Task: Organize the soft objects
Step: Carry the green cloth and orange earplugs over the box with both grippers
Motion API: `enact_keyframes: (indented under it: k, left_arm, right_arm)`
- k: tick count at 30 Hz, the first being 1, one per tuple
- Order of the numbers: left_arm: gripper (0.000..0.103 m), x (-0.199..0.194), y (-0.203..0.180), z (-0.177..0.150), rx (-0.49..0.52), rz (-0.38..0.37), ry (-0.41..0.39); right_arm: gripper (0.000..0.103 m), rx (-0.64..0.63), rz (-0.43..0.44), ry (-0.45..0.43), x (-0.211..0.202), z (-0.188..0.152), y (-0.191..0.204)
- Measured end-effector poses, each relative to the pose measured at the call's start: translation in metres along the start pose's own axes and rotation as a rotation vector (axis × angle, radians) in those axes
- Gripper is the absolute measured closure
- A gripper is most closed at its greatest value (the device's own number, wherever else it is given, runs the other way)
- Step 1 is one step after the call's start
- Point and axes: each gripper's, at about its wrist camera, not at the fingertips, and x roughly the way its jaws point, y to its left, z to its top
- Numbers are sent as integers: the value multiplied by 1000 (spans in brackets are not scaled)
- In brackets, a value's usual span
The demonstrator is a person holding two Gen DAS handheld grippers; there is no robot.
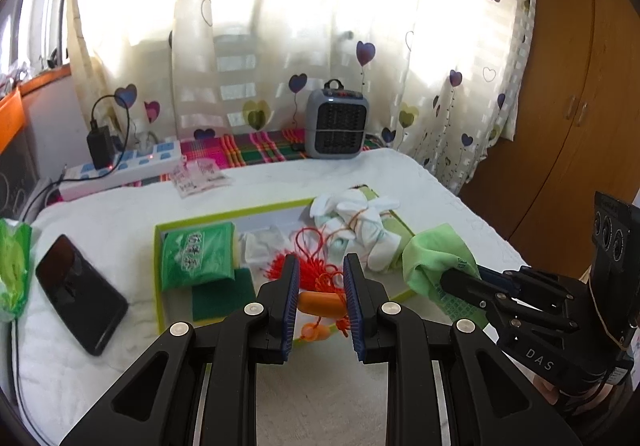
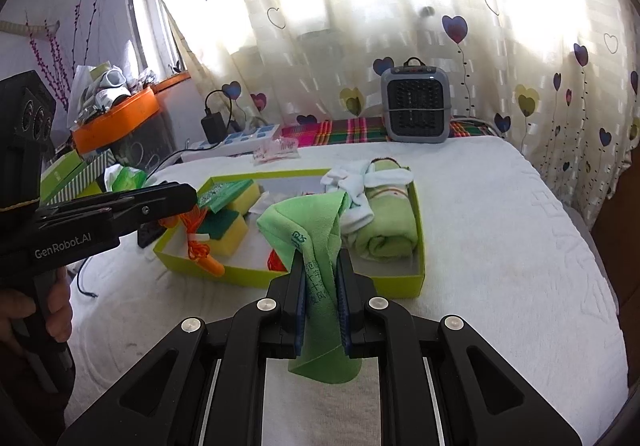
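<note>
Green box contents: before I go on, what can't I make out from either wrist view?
- Left wrist: the orange object between the left gripper pads; its ends are hidden by the fingers, type unclear.
- Right wrist: the box floor behind the green cloth held in the right gripper.
- Both: print on the green packet, too small.

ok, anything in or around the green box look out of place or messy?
Yes. A red tassel cord sprawls loose across the green box, and its orange end is clamped in the left gripper. The right gripper holds a green cloth crumpled, draping over the box.
</note>
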Motion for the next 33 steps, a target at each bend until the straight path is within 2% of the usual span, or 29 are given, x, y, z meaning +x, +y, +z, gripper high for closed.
enact_keyframes:
  k: [8,33]
  left_arm:
    - [82,10,4,11,2,3,0]
    - [82,61,17,10,-31,25,74]
  right_arm:
    - [89,4,-9,-24,1,14,-3]
    - [89,30,-75,-8,41,48,-20]
